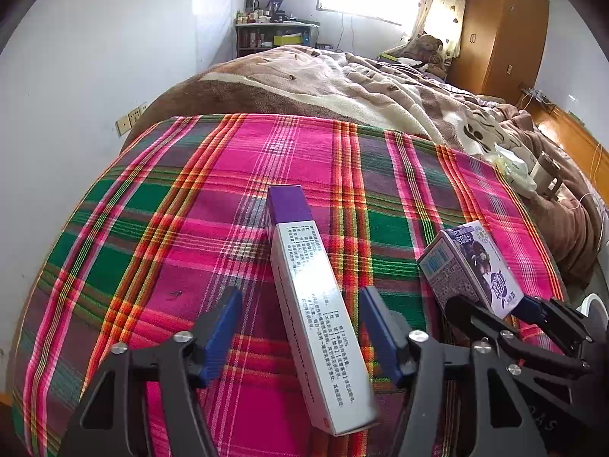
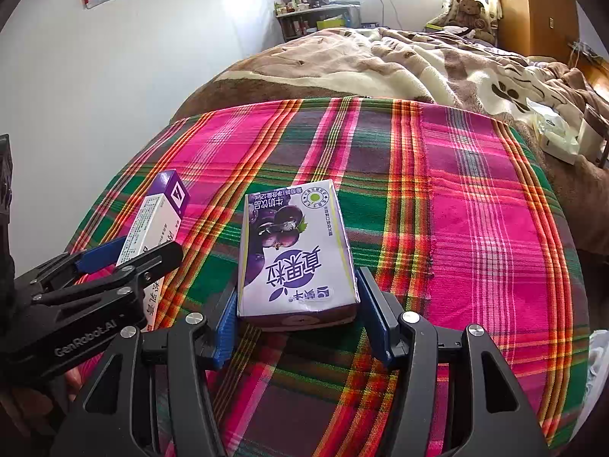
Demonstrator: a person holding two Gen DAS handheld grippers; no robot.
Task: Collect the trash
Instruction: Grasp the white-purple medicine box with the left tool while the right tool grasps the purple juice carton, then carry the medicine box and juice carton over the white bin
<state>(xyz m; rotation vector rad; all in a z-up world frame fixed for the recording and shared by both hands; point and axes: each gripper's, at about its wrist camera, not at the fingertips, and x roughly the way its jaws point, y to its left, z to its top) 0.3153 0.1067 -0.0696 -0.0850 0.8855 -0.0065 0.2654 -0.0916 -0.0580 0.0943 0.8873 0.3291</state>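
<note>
L gripper (image 1: 300,327) fingers (image 1: 224,320) stood wide apart, w/ the long white-and-purple box (image 1: 310,304) lying between them, gaps on both sides, nothing gripped. R gripper (image 2: 297,323) fingers (image 2: 375,316) were also spread, straddling the near end of the purple milk carton (image 2: 293,251); pads sat just beside its sides, contact unclear. Both items lay flat on the pink/green plaid cloth (image 2: 456,209) over the bed, box to the L of the carton, near each other. Beyond the cloth: brown blanket (image 1: 342,80), then a teddy bear (image 2: 470,9) by the window.
</note>
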